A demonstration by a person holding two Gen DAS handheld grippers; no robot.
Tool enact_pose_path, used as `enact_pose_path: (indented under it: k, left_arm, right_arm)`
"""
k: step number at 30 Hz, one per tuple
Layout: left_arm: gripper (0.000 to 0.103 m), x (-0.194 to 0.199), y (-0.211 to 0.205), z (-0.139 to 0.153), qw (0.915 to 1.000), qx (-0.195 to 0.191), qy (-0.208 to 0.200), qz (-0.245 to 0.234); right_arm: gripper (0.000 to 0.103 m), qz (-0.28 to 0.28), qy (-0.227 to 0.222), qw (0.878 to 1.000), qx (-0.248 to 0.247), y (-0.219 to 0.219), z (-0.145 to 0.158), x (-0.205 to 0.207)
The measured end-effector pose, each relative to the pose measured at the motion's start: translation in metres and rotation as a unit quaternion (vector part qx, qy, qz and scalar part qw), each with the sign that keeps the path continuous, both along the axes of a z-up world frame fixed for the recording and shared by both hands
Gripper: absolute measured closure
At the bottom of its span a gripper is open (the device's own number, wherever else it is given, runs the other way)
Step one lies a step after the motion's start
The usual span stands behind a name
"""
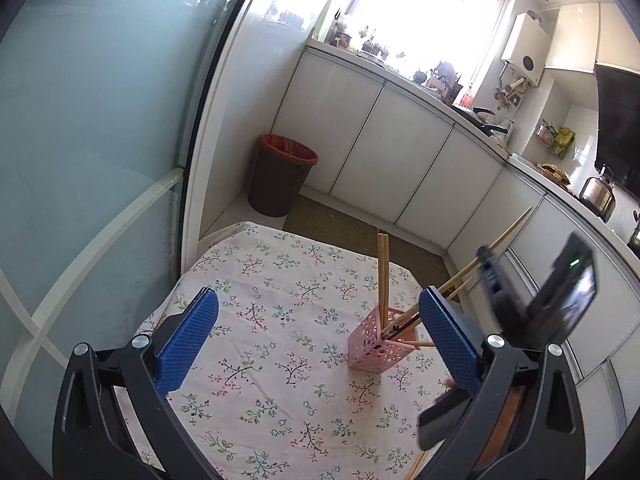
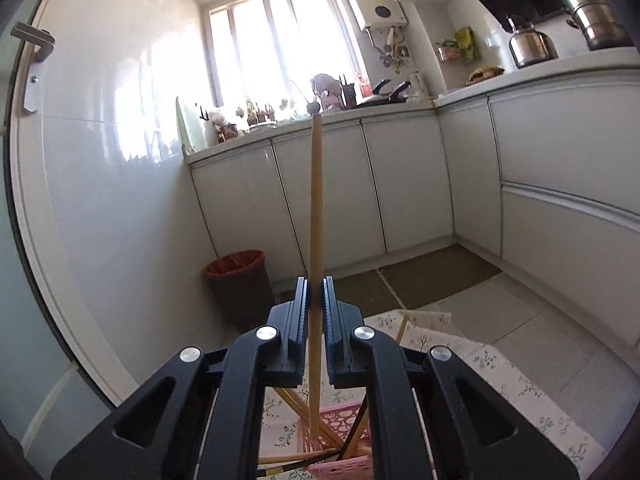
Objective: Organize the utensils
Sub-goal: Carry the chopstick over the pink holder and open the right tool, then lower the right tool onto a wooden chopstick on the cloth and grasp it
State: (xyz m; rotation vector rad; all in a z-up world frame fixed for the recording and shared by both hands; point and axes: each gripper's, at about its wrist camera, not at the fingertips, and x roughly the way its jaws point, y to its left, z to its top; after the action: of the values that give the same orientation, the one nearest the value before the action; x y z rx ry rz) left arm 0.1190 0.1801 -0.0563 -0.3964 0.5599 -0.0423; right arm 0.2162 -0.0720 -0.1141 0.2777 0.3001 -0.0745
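Observation:
A pink openwork holder (image 1: 380,346) stands on the floral tablecloth (image 1: 260,300) with several wooden chopsticks in it, two of them upright (image 1: 383,272). My left gripper (image 1: 320,332) hangs open just in front of the holder, with nothing between its blue pads. My right gripper (image 1: 486,260) comes in from the right, blurred, shut on a long chopstick (image 1: 512,230) whose lower end slants down into the holder. In the right wrist view the gripper (image 2: 316,286) pinches that chopstick (image 2: 316,200), which rises upright, and the holder (image 2: 340,420) sits directly below.
A loose chopstick (image 1: 416,466) lies at the table's near right edge beside a dark object (image 1: 440,420). A brown bin with a red liner (image 1: 280,172) stands on the floor beyond the table. White cabinets (image 1: 400,152) run along the back and right. A glass door fills the left.

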Motion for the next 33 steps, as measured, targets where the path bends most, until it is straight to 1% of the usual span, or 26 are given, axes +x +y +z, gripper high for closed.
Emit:
enact_pose_path:
  k: [1,3,5,7,8,9,11,13,16,18,20,23,24,26,28,29,30,32,33]
  left_arm:
    - [0.007,0.001,0.000,0.000,1.0000,0.001,0.000,0.000]
    - [0.007,0.002,0.001,0.000,1.0000,0.001,0.001,0.002]
    - [0.007,0.001,-0.001,0.002,1.0000,-0.001,-0.001,0.001]
    - [0.007,-0.001,-0.006,0.005,1.0000,0.001,-0.004,-0.003]
    - [0.007,-0.003,-0.009,0.008,0.9999,0.003,-0.007,-0.007]
    - [0.007,-0.007,-0.014,0.011,0.9998,0.006,-0.012,-0.012]
    - [0.007,-0.013,-0.024,0.018,0.9995,0.013,-0.019,-0.021]
    - [0.007,-0.021,-0.037,0.025,0.9989,0.020,-0.027,-0.033]
    - [0.007,-0.031,-0.060,0.031,0.9973,0.038,-0.034,-0.053]
    - [0.007,-0.040,-0.072,0.031,0.9966,0.039,-0.033,-0.064]
    - [0.007,-0.045,-0.079,0.028,0.9965,0.047,-0.029,-0.063]
    - [0.007,-0.049,-0.082,0.023,0.9969,0.053,-0.023,-0.053]
    - [0.007,-0.048,-0.084,0.022,0.9970,0.054,-0.020,-0.052]
    - [0.007,-0.047,-0.084,0.020,0.9969,0.057,-0.020,-0.050]
    - [0.007,-0.041,-0.085,0.015,0.9968,0.061,-0.016,-0.050]
    - [0.007,-0.038,-0.085,0.010,0.9966,0.062,-0.010,-0.054]
    - [0.007,-0.033,-0.085,0.004,0.9963,0.065,-0.001,-0.056]
    - [0.007,-0.024,-0.082,-0.009,0.9958,0.067,0.016,-0.061]
    - [0.007,-0.021,-0.081,-0.015,0.9953,0.069,0.025,-0.063]
  right_arm:
    - [0.092,-0.001,0.007,1.000,-0.001,0.001,-0.006,0.001]
    - [0.092,0.004,0.018,1.000,-0.003,0.003,-0.012,0.001]
    - [0.092,0.008,0.008,1.000,-0.008,0.003,0.001,-0.008]
    - [0.092,0.012,-0.013,1.000,-0.010,-0.002,0.025,-0.025]
    - [0.088,0.012,-0.021,1.000,-0.010,-0.006,0.037,-0.035]
    - [0.082,0.011,-0.029,0.999,-0.010,-0.012,0.050,-0.047]
    - [0.049,0.009,-0.032,0.999,-0.007,-0.026,0.069,-0.069]
    - [0.031,-0.002,-0.025,1.000,-0.005,-0.047,0.077,-0.092]
    - [0.029,-0.011,0.000,1.000,0.008,-0.084,0.076,-0.121]
    - [0.025,-0.025,0.016,0.999,0.025,-0.111,0.071,-0.137]
    - [0.022,-0.039,0.030,0.998,0.044,-0.135,0.065,-0.148]
    - [0.022,-0.042,0.063,0.994,0.075,-0.167,0.052,-0.147]
    - [0.022,-0.037,0.077,0.992,0.091,-0.174,0.046,-0.144]
    - [0.021,0.003,0.135,0.981,0.140,-0.185,0.026,-0.125]
    - [0.021,0.058,0.196,0.956,0.211,-0.194,-0.005,-0.097]
    - [0.021,0.094,0.224,0.945,0.218,-0.195,-0.019,-0.078]
    - [0.021,0.135,0.241,0.942,0.189,-0.191,-0.028,-0.060]
    - [0.021,0.195,0.249,0.945,0.077,-0.178,-0.037,-0.037]
    - [0.021,0.225,0.250,0.942,0.008,-0.170,-0.042,-0.028]
